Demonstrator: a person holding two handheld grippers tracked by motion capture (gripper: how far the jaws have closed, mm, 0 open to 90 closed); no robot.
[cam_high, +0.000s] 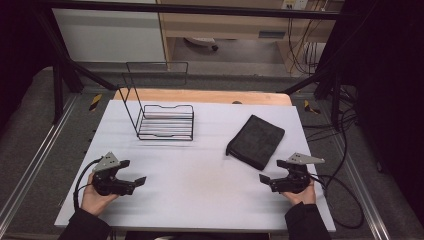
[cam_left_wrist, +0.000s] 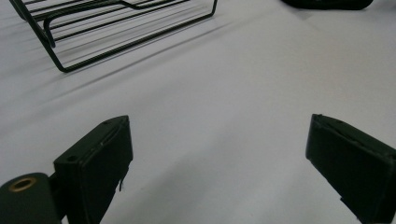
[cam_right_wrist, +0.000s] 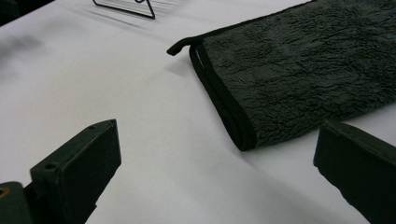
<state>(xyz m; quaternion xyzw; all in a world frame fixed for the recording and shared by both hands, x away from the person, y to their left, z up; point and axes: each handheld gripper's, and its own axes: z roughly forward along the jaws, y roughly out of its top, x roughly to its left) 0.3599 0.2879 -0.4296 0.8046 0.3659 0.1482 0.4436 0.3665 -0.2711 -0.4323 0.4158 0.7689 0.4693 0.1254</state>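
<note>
Landmark: wire rack (cam_high: 164, 121), far left on white table (cam_high: 200, 185).
- Rack's tall wire back (cam_high: 131, 95) blocks approach from its left; front side low.
- Right of rack: bare strip, then folded black towel (cam_high: 256, 140), flat, low obstacle.
- Near side of rack: wide bare surface reaching left gripper (cam_high: 134, 172) and right gripper (cam_high: 272, 170), both jaws apart, nothing between.

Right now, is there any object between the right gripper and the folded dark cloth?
No, nothing visible. The right gripper is open, with nothing between its jaws, and only bare white table lies between it and the folded dark cloth. The wire rack stands well off to the side.
</note>
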